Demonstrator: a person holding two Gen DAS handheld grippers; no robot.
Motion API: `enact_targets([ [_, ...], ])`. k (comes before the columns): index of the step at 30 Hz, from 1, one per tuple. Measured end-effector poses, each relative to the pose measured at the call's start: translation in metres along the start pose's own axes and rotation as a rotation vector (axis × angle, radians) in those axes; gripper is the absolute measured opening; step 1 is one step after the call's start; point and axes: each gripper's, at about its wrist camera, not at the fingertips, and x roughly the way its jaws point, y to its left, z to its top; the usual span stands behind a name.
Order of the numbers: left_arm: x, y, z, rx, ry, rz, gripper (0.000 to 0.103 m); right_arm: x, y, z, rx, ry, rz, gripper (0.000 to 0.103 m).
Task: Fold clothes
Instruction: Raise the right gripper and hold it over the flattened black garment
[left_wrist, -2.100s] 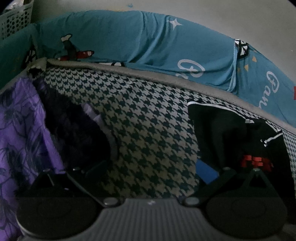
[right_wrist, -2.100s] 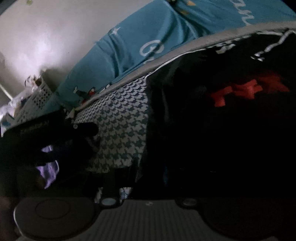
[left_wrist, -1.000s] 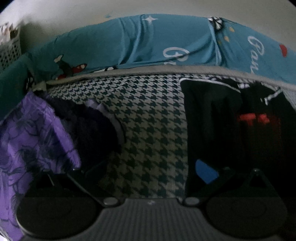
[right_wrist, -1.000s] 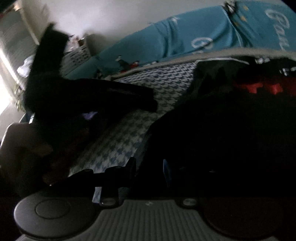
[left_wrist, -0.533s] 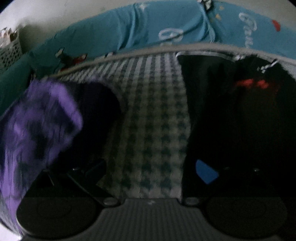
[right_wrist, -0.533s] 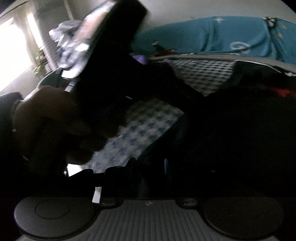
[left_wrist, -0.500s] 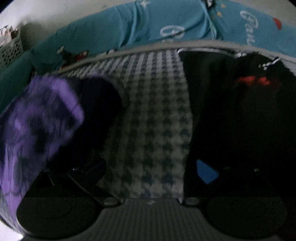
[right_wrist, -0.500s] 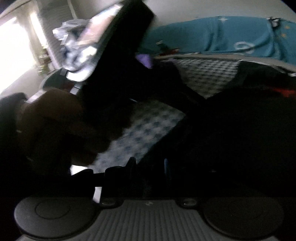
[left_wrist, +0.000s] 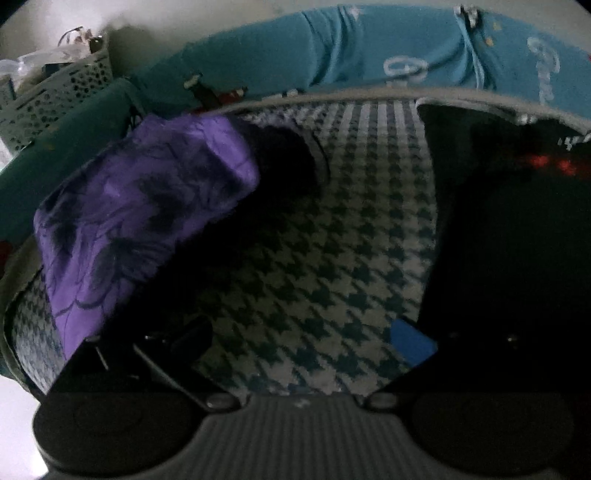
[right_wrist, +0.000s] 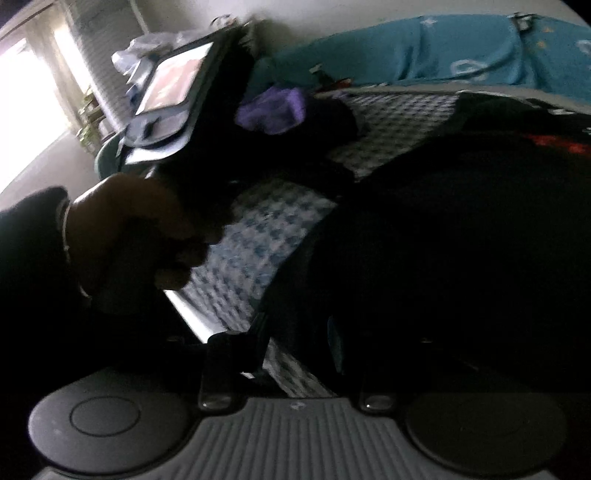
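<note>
Compared with a second ago, the purple garment sits further up and more central in the left wrist view, and the black garment fills more of the right. Two garments lie on the houndstooth bed cover. The left gripper has its jaws spread, grasping nothing. The right gripper has its jaws clenched on black garment cloth. One hand shows.

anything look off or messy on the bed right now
Yes: the purple patterned garment sits bunched up over a dark item at the left of the houndstooth cover, not folded flat. The black garment on the right looks flatter. Nothing appears spilled or damaged.
</note>
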Motion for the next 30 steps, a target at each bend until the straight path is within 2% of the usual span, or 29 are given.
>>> enact_targets([
  [4,-0.014,-0.005,-0.004,-0.027,-0.016,-0.06,0.103,-0.028,-0.012,-0.009,0.06,-0.066,-0.09,0.034],
  [13,-0.034,-0.048,-0.02,0.05,-0.027,-0.158,0.103,-0.082,-0.048,-0.019,0.18,-0.193,-0.453,0.034],
  [20,-0.042,-0.073,-0.024,0.092,-0.032,-0.215,0.103,-0.127,-0.069,-0.038,0.274,-0.246,-0.682,0.034],
  [22,-0.043,-0.079,-0.024,0.106,-0.031,-0.226,0.103,-0.135,-0.076,-0.042,0.307,-0.247,-0.72,0.034],
  [27,-0.04,-0.091,-0.03,0.136,0.001,-0.244,0.103,-0.139,-0.095,-0.058,0.414,-0.147,-0.778,0.034],
  [30,-0.04,-0.092,-0.033,0.135,0.01,-0.258,0.103,-0.141,-0.091,-0.061,0.386,-0.121,-0.781,0.034],
])
